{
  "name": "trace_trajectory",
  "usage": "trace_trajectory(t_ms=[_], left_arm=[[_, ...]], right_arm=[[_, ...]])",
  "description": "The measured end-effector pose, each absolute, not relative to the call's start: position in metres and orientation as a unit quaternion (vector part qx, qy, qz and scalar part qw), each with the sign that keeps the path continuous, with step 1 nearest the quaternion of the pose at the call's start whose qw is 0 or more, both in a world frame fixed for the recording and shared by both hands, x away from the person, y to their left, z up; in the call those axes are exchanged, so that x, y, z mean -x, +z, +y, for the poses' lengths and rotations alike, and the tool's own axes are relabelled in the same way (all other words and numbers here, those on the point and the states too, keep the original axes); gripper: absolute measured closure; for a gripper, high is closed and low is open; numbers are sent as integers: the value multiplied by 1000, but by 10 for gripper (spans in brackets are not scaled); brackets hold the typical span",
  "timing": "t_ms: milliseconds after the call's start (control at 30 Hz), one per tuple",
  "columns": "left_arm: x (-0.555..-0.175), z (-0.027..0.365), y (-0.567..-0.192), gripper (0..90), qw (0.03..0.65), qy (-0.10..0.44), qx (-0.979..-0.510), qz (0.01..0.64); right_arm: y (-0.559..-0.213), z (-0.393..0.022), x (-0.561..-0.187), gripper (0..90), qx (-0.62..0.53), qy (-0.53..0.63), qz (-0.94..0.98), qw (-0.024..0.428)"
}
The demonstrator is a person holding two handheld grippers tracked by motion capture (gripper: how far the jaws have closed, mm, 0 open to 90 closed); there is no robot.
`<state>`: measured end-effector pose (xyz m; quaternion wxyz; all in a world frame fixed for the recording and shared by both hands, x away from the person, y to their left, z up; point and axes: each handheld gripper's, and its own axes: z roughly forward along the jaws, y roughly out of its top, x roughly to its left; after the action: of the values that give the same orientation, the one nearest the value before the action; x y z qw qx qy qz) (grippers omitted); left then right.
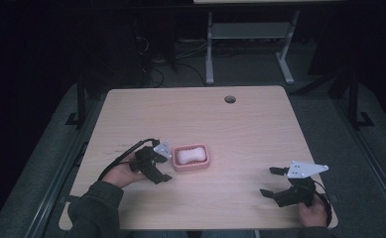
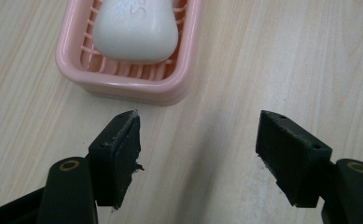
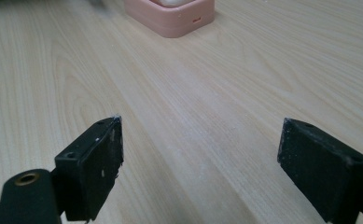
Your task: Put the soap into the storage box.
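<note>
Wooden table [image 1: 260, 129] under us — our left gripper [image 2: 198, 140] gapes wide, empty, just beside the pink soap dish [image 2: 137, 84] holding white soap [image 2: 135, 30]; right gripper [image 3: 202, 154] wide too, well apart.

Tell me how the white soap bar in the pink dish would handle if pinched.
The soap bar looks smooth and rounded, so it would probably slip between flat pads. It seems rigid, unlikely to flex. The ribbed pink soap dish looks light and may slide along.
</note>
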<state>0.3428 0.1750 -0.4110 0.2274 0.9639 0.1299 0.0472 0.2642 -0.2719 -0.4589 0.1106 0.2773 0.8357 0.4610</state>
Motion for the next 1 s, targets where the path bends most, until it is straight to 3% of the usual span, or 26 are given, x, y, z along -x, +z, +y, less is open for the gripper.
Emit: trace_trajectory(t_ms=[1000], left_arm=[[-318, 205, -420, 287, 241, 57, -958, 145]], right_arm=[[-459, -272, -264, 135, -279, 457, 837, 113]])
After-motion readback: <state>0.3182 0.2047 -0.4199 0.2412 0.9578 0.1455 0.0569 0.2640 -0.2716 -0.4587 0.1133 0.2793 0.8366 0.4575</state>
